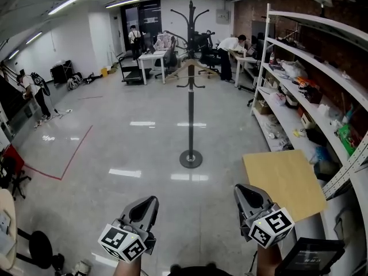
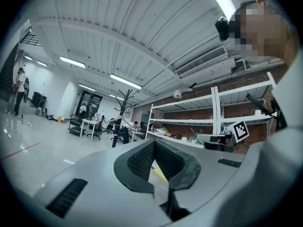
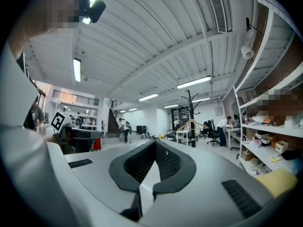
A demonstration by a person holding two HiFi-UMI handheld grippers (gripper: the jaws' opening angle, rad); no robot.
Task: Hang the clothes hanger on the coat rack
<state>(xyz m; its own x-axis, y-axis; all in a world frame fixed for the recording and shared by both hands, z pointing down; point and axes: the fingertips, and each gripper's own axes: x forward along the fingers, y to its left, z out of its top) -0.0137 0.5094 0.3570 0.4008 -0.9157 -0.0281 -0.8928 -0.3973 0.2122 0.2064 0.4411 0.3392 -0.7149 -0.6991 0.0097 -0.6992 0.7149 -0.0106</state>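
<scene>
A tall black coat rack [image 1: 190,96] stands on a round base in the middle of the floor, well ahead of me. A wooden clothes hanger [image 1: 201,66] hangs on its upper part. The same rack [image 2: 124,100] shows far off in the left gripper view, and the rack [image 3: 191,109] with the hanger [image 3: 191,123] in the right gripper view. My left gripper [image 1: 144,207] and right gripper [image 1: 249,195] are low in the head view, side by side, both pointing at the rack. Both are shut with nothing between the jaws [image 2: 154,164] [image 3: 150,167].
White shelving [image 1: 299,56] packed with items runs along the right wall. A tan board [image 1: 290,180] lies just right of my right gripper, with a dark device [image 1: 310,257] below it. Desks, chairs and people are at the back. A red tape line [image 1: 77,148] marks the floor at left.
</scene>
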